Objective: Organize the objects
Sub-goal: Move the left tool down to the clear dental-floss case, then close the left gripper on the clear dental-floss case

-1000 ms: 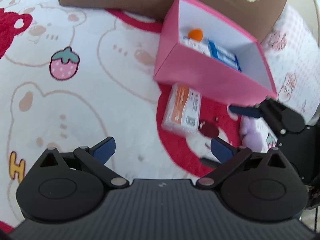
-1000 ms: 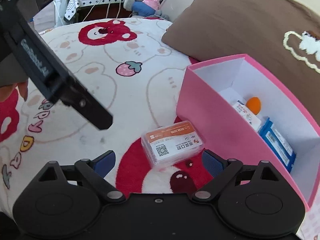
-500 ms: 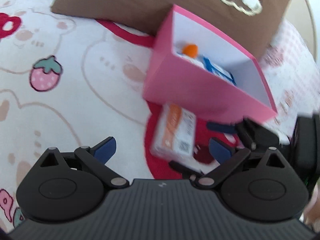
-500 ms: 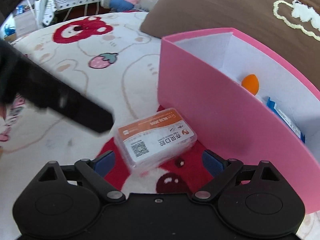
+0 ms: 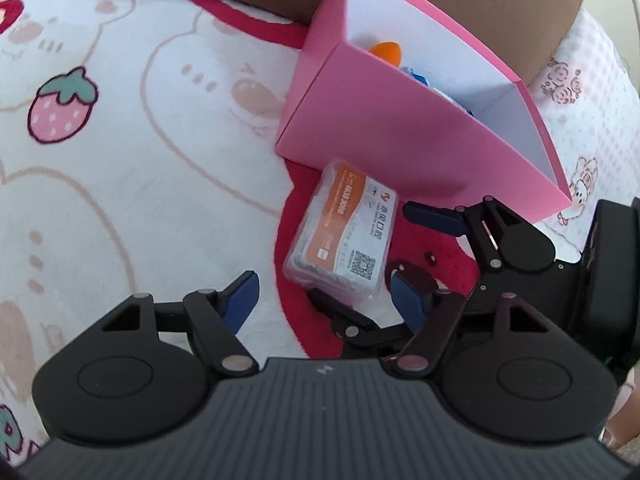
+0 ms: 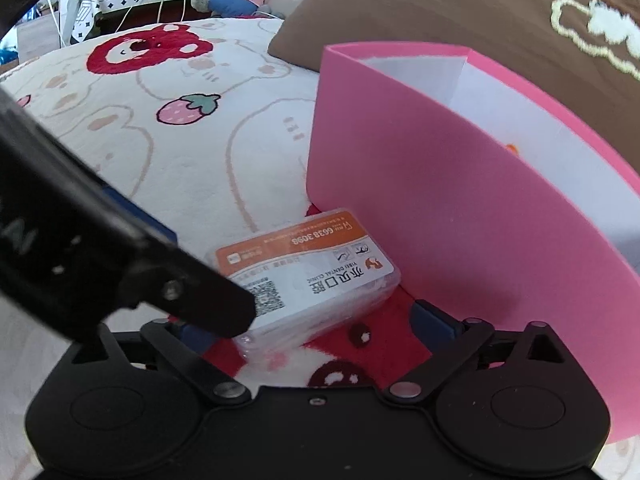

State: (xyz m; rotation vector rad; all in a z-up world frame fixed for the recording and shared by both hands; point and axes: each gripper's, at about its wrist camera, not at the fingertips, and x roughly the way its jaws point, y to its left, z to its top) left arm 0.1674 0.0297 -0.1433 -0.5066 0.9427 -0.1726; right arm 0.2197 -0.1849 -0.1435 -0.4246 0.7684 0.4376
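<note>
While both grippers converged on one item, the right gripper [image 6: 312,330] stood wide, its jaws having just opened further, with the clear plastic card box [image 6: 308,276] lying between its fingers but not pressed. The left gripper [image 5: 324,300] had just been narrowing to a middling gap; the box lay just ahead of it, nothing gripped. The box rested flat on the patterned blanket [image 5: 140,160], just beside the near wall of the pink storage box [image 5: 400,140]. Its long axis ran across the right gripper's jaws, so a closing would likely span its length. The right gripper was judged nearer.
</note>
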